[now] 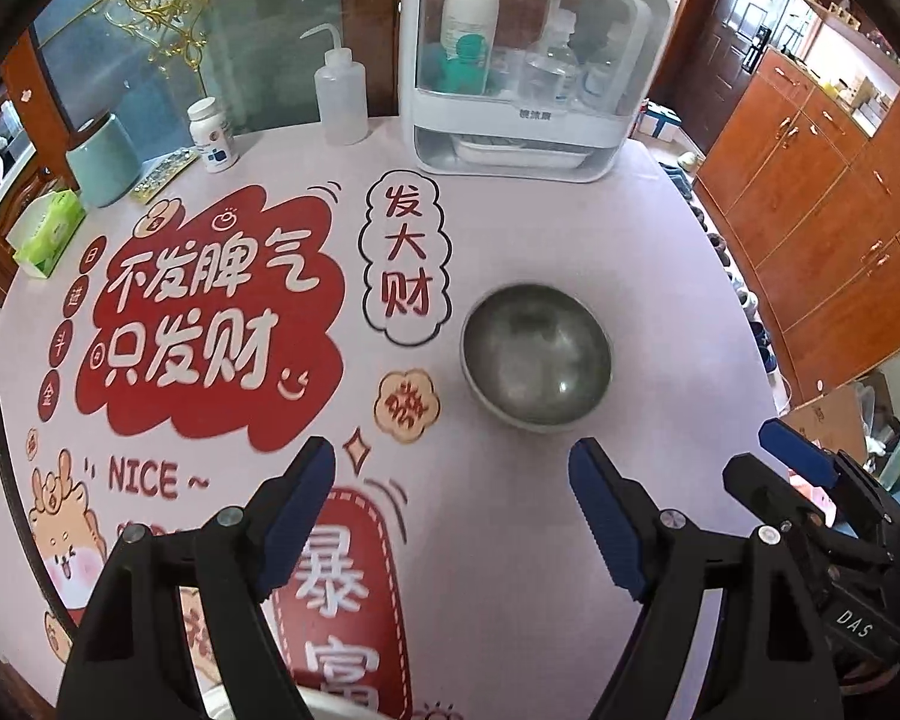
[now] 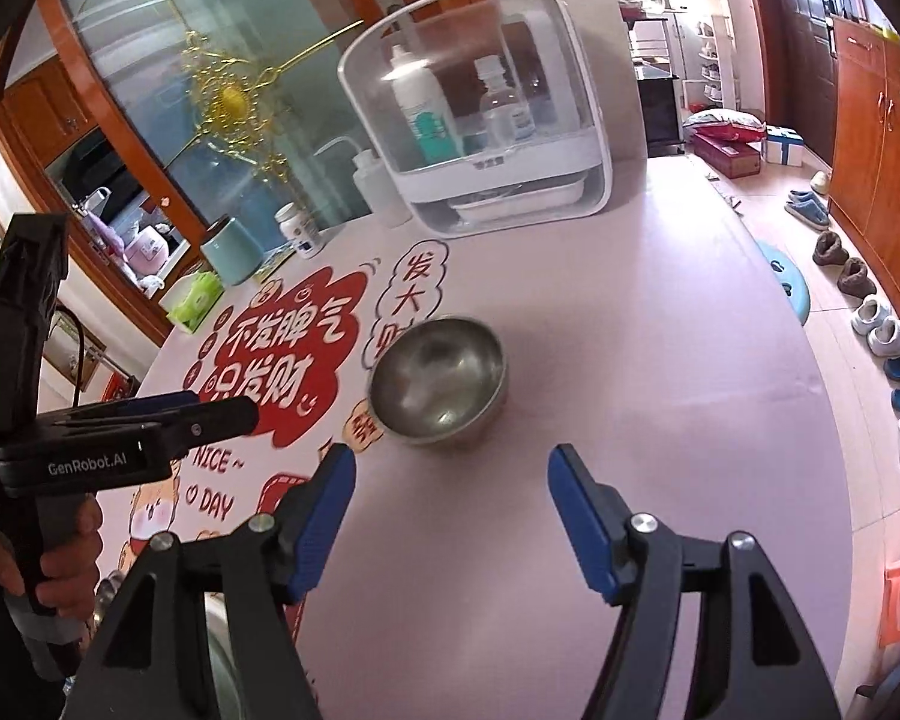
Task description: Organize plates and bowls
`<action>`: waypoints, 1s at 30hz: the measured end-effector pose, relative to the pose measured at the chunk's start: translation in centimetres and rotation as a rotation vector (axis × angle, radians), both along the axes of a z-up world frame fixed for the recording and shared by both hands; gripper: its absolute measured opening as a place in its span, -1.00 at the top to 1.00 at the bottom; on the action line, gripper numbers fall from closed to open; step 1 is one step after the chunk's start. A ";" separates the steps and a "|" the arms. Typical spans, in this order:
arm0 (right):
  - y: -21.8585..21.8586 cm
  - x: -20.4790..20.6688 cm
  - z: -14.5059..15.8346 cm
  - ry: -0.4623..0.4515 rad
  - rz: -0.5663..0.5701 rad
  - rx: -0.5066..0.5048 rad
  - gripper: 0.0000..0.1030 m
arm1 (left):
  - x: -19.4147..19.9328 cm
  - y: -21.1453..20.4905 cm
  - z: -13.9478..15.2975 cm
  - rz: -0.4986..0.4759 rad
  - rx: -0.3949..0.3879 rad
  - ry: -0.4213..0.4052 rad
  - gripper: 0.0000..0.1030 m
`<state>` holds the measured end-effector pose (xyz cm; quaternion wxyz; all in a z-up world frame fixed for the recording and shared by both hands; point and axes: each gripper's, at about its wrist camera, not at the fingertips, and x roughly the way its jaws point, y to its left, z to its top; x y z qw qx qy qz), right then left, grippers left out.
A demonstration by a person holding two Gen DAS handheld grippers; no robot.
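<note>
Steel bowl: your steel bowl (image 1: 536,357) stood upright and empty on the pink surface (image 1: 570,228), just right of the printed red lettering, with bare surface all round it.
Left hand-held gripper: your left hand-held gripper (image 1: 452,483) hung over the surface short of the bowl, jaws wide, nothing between the blue pads (image 1: 607,516).
Right hand-held gripper: your right hand-held gripper (image 2: 452,483) was also short of the bowl and apart from it, jaws spread wide (nothing between them).
Near edge: a second metal rim (image 2: 225,660) showed under your right hand-held gripper at the near edge, mostly hidden.
Far edge: a white storage case with a clear lid (image 1: 537,60) stood at the far edge, with a squeeze bottle (image 1: 342,93), a pill bottle (image 1: 213,135), a green cup (image 1: 102,159) and a tissue pack (image 1: 51,228) strung along the far left rim.
Right edge: the surface curved away to the right of the bowl, well apart from it, with shoes (image 2: 888,330) on the floor below.
Open room: the widest bare stretch lay between the bowl and the storage case and out to the right.
</note>
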<state>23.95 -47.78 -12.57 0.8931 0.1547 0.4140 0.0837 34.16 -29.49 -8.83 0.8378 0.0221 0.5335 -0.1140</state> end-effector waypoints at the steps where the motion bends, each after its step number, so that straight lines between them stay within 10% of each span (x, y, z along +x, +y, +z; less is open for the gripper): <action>1: -0.2 0.6 -0.1 0.007 -0.009 -0.003 -0.30 | 0.4 -0.2 -0.2 0.004 -0.003 0.003 -0.54; 30: 0.3 6.9 -8.5 0.062 -0.028 0.052 -0.28 | 6.5 -0.8 -10.9 0.083 -0.145 0.048 -0.33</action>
